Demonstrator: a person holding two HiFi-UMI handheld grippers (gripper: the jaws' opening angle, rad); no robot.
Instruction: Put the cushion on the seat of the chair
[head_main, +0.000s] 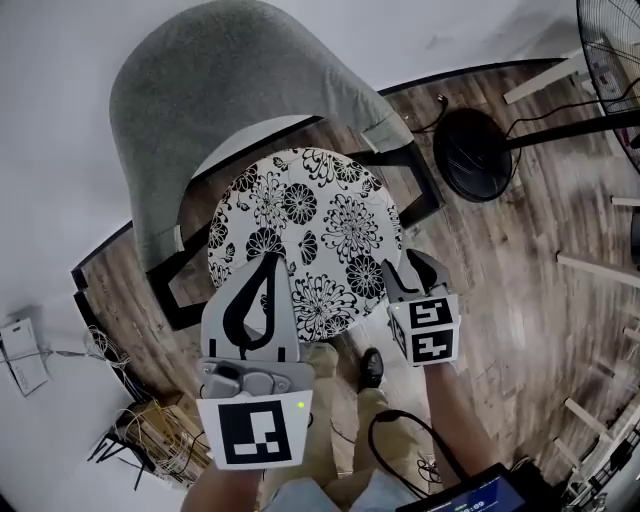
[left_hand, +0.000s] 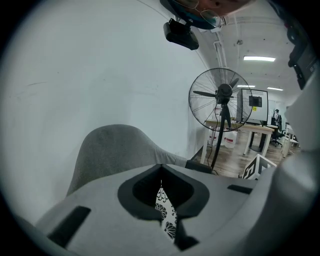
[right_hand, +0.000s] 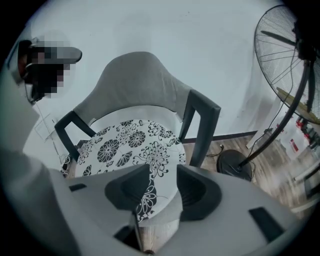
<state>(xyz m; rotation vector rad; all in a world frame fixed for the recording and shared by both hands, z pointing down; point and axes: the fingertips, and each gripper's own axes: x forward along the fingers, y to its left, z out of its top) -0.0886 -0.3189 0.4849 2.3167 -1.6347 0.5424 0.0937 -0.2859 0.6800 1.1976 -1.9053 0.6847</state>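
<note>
We look steeply down on a round cushion with a black-and-white flower print (head_main: 305, 235). It lies flat on the seat of a grey upholstered shell chair with a dark frame (head_main: 190, 90), and covers most of the seat.

The left gripper (head_main: 268, 262) reaches over the cushion's near-left part. Its jaws are together at the tips, and a sliver of the flower print shows through the gap behind them. We cannot tell whether they pinch the fabric.

The right gripper (head_main: 412, 272) is at the cushion's near-right edge, pointing down. Its jaws stand wide apart, and in its own view the cushion's front rim sits between them with neither pad pressing on it.

To the right of the chair, the black round base of a standing fan (head_main: 478, 153) rests on the wood-plank floor (head_main: 530, 290).
</note>
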